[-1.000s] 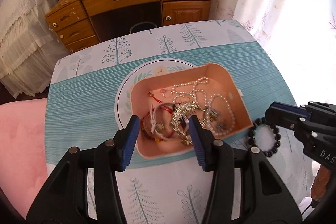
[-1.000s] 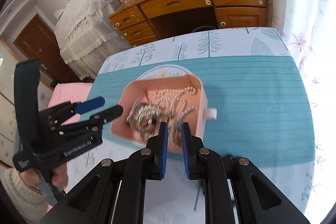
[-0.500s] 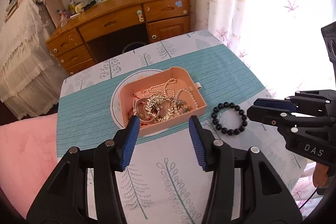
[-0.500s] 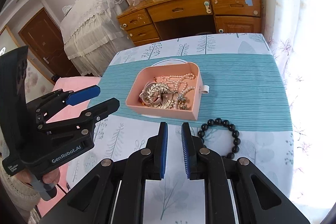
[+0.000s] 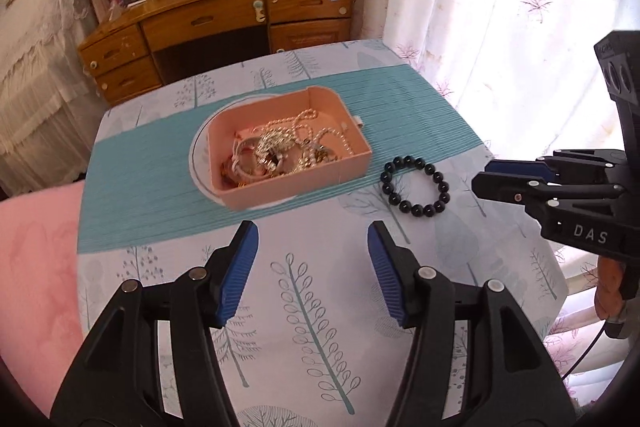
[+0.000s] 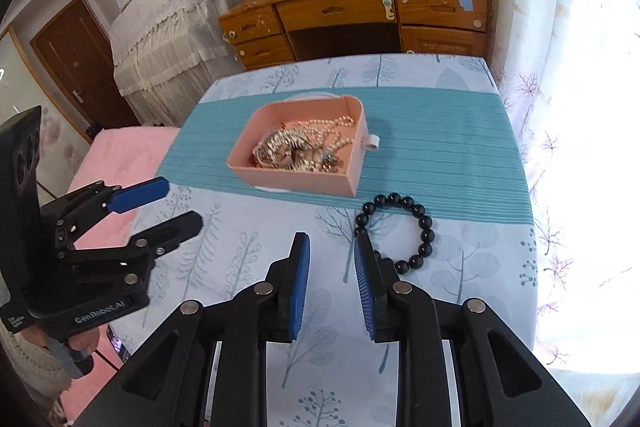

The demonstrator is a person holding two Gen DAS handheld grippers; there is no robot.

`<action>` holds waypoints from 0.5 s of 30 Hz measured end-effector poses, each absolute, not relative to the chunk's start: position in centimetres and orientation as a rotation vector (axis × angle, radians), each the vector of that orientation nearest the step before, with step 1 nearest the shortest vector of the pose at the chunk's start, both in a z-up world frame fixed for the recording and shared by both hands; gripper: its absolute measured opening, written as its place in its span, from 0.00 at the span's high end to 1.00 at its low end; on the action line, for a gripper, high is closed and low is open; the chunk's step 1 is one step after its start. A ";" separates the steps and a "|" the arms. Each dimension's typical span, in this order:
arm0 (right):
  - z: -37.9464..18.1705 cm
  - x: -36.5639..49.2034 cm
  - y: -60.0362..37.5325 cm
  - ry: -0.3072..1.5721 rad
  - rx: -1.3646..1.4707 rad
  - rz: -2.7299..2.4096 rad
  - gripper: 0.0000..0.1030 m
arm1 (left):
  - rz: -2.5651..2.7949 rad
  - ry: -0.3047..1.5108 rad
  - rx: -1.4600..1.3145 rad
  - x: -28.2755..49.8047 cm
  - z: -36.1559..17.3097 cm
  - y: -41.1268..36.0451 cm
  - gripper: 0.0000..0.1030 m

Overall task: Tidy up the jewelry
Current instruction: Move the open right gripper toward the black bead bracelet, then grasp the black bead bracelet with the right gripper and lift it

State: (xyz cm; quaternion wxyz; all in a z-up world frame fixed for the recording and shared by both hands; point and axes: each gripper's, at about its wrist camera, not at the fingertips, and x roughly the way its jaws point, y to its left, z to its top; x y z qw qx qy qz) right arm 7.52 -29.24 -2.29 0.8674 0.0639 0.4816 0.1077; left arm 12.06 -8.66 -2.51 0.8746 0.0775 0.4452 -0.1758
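Observation:
A pink tray (image 5: 340, 173) (image 6: 308, 183) full of tangled pearl and metal jewelry (image 5: 288, 147) (image 6: 304, 147) sits on a white plate (image 5: 196, 171) on the table. A black bead bracelet (image 5: 416, 185) (image 6: 400, 227) lies on the cloth just right of the tray. My left gripper (image 5: 312, 239) is open and empty, held back from the tray's near side; it also shows in the right wrist view (image 6: 176, 205). My right gripper (image 6: 332, 247) is open and empty, its right finger at the bracelet's left edge; it also shows in the left wrist view (image 5: 486, 173).
The table has a white leaf-print cloth with a teal band (image 5: 420, 107). A pink cushion (image 5: 36, 267) lies at the left. A wooden desk (image 5: 224, 23) stands behind, a curtain (image 5: 500, 7) at the right. The table's right edge is close to the bracelet.
Both grippers have pulled back and up from the tray. The right gripper's jaws have opened wider. The bracelet and tray have stayed in place.

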 end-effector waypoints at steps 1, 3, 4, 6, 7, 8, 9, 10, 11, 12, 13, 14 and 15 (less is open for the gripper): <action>-2.9 7.6 -29.3 1.023 0.124 0.219 0.78 | -0.355 0.932 0.160 12.2 -3.1 -8.4 0.47; -4.4 7.9 -29.5 1.056 0.112 0.208 0.78 | -0.331 0.935 0.151 12.1 -4.3 -7.9 0.47; -5.3 8.0 -29.5 1.075 0.102 0.201 0.78 | -0.324 0.940 0.149 12.2 -4.9 -7.8 0.47; -7.0 8.5 -29.4 1.107 0.080 0.184 0.78 | -0.312 0.954 0.149 12.4 -6.1 -7.6 0.47; -7.9 8.8 -29.3 1.123 0.067 0.181 0.78 | -0.303 0.961 0.150 12.5 -6.8 -7.6 0.47; -8.7 9.1 -29.3 1.135 0.053 0.177 0.78 | -0.298 0.969 0.150 12.7 -7.3 -7.5 0.47; -9.5 9.4 -29.0 1.146 0.035 0.170 0.78 | -0.295 0.980 0.146 12.8 -7.9 -7.4 0.47; -10.3 10.0 -28.7 1.152 0.023 0.167 0.78 | -0.294 0.990 0.140 13.0 -8.4 -7.4 0.47; -11.0 10.4 -28.4 1.159 0.009 0.171 0.78 | -0.293 1.000 0.133 13.2 -8.9 -7.4 0.47; -11.5 10.8 -28.2 1.161 0.000 0.174 0.78 | -0.292 1.008 0.128 13.5 -9.3 -7.3 0.47; -12.2 11.2 -28.0 1.161 -0.017 0.178 0.78 | -0.288 1.015 0.123 13.8 -9.7 -7.3 0.47; -12.5 11.5 -27.7 1.159 -0.038 0.178 0.78 | -0.286 1.020 0.118 14.0 -10.0 -7.2 0.47; -12.9 11.9 -27.5 1.158 -0.054 0.179 0.78 | -0.285 1.026 0.110 14.3 -10.3 -7.1 0.47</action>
